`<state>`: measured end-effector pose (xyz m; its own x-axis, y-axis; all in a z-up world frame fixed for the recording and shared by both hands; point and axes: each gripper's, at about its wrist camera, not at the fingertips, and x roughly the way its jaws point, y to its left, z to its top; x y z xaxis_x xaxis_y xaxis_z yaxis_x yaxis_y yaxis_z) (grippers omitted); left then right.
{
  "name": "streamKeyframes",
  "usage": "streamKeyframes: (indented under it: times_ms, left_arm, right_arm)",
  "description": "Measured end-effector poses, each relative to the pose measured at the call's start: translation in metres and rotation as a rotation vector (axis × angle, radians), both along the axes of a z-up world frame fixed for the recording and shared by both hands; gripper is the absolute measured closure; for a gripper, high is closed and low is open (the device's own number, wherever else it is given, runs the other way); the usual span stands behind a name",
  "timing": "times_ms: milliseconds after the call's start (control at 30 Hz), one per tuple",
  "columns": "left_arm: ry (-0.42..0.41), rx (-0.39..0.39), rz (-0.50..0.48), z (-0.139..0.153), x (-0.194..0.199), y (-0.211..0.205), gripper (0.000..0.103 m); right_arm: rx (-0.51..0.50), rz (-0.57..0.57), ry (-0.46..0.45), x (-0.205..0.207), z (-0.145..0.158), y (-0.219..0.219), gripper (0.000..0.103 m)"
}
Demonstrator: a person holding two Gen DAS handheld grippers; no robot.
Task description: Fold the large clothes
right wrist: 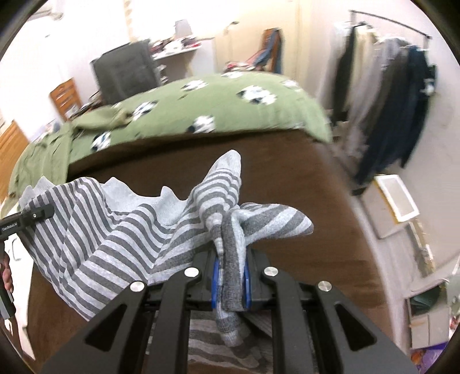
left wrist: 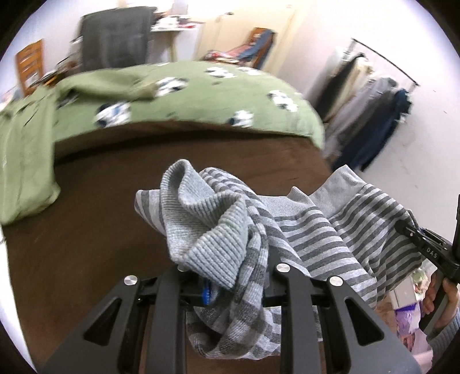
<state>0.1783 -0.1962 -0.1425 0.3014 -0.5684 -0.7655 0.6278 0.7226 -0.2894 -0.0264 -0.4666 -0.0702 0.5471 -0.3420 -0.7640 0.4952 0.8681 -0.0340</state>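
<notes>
While both grippers are raised above the bed, a grey striped sweater (left wrist: 310, 230) hangs stretched between them, lifted clear of the brown blanket (left wrist: 115, 201) that covers the near part of the mattress. One bunched end of the sweater, with its ribbed grey cuff (left wrist: 201, 218) flopping over the top, is wadded into the left gripper (left wrist: 230, 290), whose jaws are nearly closed and pinch the fabric, a bit of blue pad showing beside the cloth. At the other end the right gripper (right wrist: 231, 284) has its jaws almost shut on a narrow twist of the same sweater, squeezed between two blue pads (right wrist: 216, 283), with a striped flap sticking up and another drooping to the side. Seen from the left, a hand (left wrist: 440, 299) in a grey knitted sleeve grasps the handle of the right gripper at the far right. Beyond the brown blanket lies a green quilt (left wrist: 201, 97) with white and dark flower-like patches, rumpled at its left side. Behind the bed stand a dark chair (left wrist: 115, 37), a wooden chair (left wrist: 28, 66) and a cluttered white table (left wrist: 172, 27), all blurred. Along the right wall a clothes rack (right wrist: 396, 95) carries dark and pale garments.
</notes>
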Motion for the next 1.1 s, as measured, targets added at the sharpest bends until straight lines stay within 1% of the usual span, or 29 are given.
streamKeyframes:
  times_ms: [67, 133, 233, 367, 467, 500, 567, 600, 667, 733, 767, 900, 933, 1000, 1100]
  left_arm:
    - [-0.011, -0.012, -0.040, 0.011, -0.008, -0.025, 0.078]
    - [-0.019, -0.018, -0.100, 0.024, -0.018, -0.061, 0.078]
    - [-0.033, -0.014, -0.182, 0.034, -0.033, -0.104, 0.078]
    - [-0.034, -0.012, -0.276, 0.031, -0.052, -0.152, 0.078]
    - [-0.042, -0.008, -0.346, 0.020, -0.066, -0.179, 0.078]
    - [-0.049, 0.001, -0.385, 0.012, -0.075, -0.194, 0.079]
    - [-0.057, 0.011, -0.429, 0.001, -0.085, -0.213, 0.079]
    - [-0.067, 0.019, -0.462, -0.011, -0.095, -0.226, 0.079]
    - [-0.068, 0.037, -0.498, -0.026, -0.104, -0.240, 0.079]
    - [-0.064, 0.060, -0.528, -0.048, -0.115, -0.253, 0.079]
    - [-0.057, 0.075, -0.536, -0.063, -0.121, -0.257, 0.079]
    - [-0.035, 0.138, -0.558, -0.111, -0.135, -0.256, 0.079]
    - [-0.039, 0.163, -0.561, -0.125, -0.138, -0.252, 0.079]
    - [-0.017, 0.197, -0.542, -0.145, -0.134, -0.243, 0.079]
    - [0.009, 0.235, -0.505, -0.164, -0.123, -0.231, 0.079]
  right_arm:
    - [-0.020, -0.042, -0.005, -0.019, 0.017, -0.019, 0.090]
    - [-0.038, -0.095, -0.012, -0.042, 0.034, -0.041, 0.090]
    - [-0.056, -0.165, -0.021, -0.073, 0.047, -0.064, 0.090]
    - [-0.058, -0.263, -0.024, -0.115, 0.045, -0.086, 0.090]
    - [-0.052, -0.338, -0.021, -0.144, 0.031, -0.098, 0.090]
    - [-0.050, -0.366, -0.015, -0.154, 0.023, -0.101, 0.090]
    - [-0.046, -0.419, -0.006, -0.174, 0.006, -0.107, 0.090]
    - [-0.042, -0.438, -0.005, -0.180, -0.002, -0.108, 0.090]
    - [-0.029, -0.483, 0.002, -0.193, -0.023, -0.111, 0.090]
    - [-0.003, -0.536, 0.005, -0.211, -0.049, -0.113, 0.090]
    - [0.006, -0.555, 0.010, -0.217, -0.061, -0.113, 0.090]
    - [0.067, -0.618, 0.046, -0.247, -0.121, -0.110, 0.090]
    - [0.078, -0.627, 0.054, -0.251, -0.132, -0.108, 0.090]
    - [0.106, -0.644, 0.071, -0.262, -0.153, -0.104, 0.090]
    - [0.150, -0.677, 0.085, -0.275, -0.180, -0.101, 0.090]
